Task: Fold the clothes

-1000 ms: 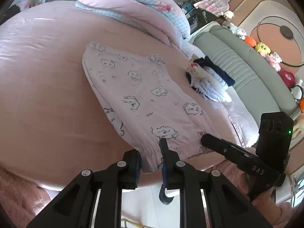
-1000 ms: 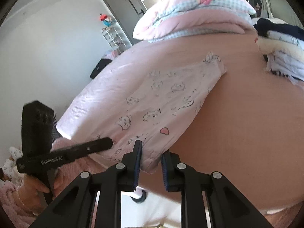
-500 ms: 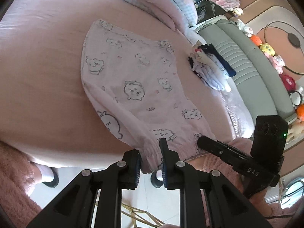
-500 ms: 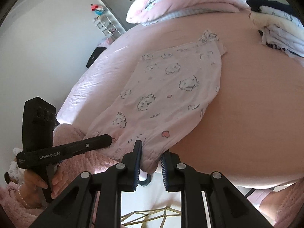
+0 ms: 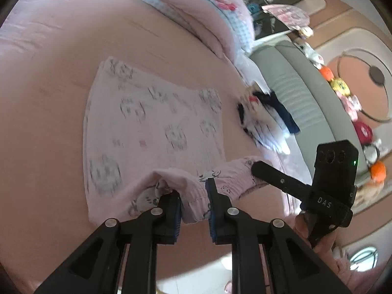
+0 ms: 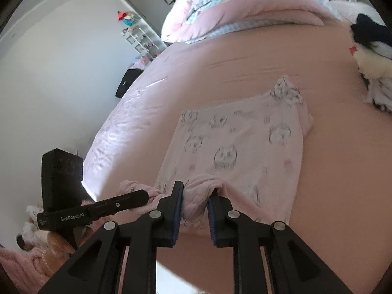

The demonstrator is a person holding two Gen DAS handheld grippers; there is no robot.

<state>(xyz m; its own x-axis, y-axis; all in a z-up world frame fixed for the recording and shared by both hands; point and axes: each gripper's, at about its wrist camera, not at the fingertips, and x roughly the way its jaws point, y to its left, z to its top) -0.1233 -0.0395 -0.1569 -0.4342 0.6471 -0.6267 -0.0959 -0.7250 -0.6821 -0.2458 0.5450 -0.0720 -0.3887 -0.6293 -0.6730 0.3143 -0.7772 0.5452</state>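
Pink cotton pyjama trousers (image 5: 152,127) printed with little cartoon faces lie spread on the pink bed (image 5: 49,85), their elastic waistband end lifted off the sheet and bunched toward the near edge. At the left of that band, the left gripper (image 5: 193,203) has its jaws clamped on a fold of the gathered fabric, the blue pads pressing it from both sides. Further right along the same band, the right gripper (image 6: 194,203) is likewise closed on a pinch of the cloth, which bulges up between its fingers. In the left wrist view the right gripper shows as a black bar reaching in from the right, with a hand (image 5: 306,227) beneath it; in the right wrist view the left one comes in from the left in the same way. Beyond the trousers, near the right side of the bed, sits a small heap of navy and white clothes (image 5: 267,122), well apart from them. At the head of the bed rests a folded pink and blue checked quilt (image 6: 245,7). A row of plush toys (image 5: 343,93) lines the grey headboard (image 5: 294,90) on the right.
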